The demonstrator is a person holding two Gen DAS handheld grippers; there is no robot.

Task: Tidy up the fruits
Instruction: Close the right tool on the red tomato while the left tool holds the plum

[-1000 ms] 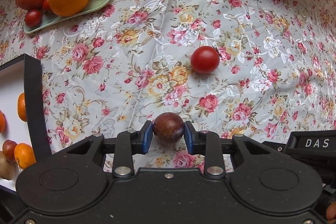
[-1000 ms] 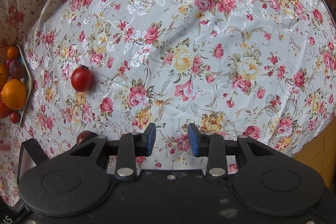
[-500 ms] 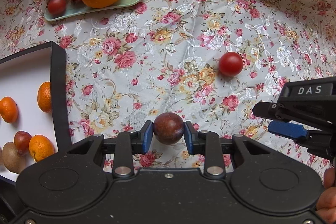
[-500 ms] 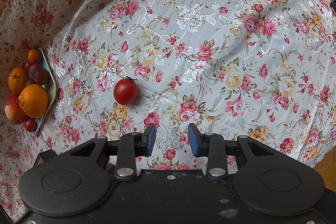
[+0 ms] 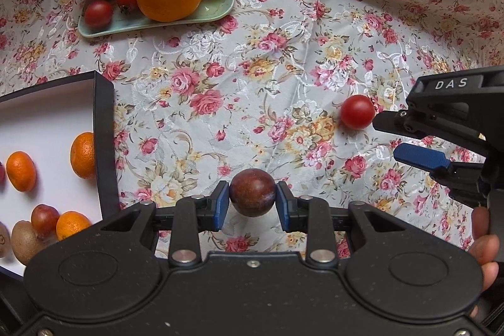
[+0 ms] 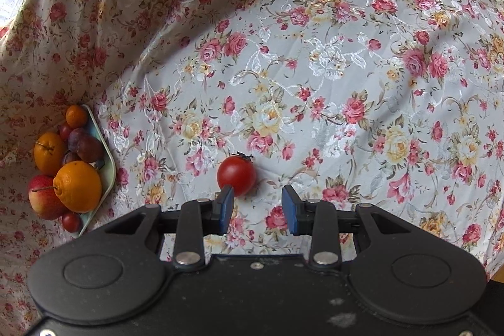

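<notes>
Left wrist view: plum (image 5: 252, 191) pinched in our left tongs (image 5: 252, 203), above bench cloth (image 5: 252, 59), beside box (image 5: 104, 147). Right tongs (image 6: 257, 205) gaping, empty; tomato (image 6: 236, 175) sits off-centre near left pad, so we risk nudging it rolling.

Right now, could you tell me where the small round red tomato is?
The small round red tomato lies alone on the floral tablecloth, just ahead of the open right gripper near its left finger, well right of the green fruit plate.
</notes>
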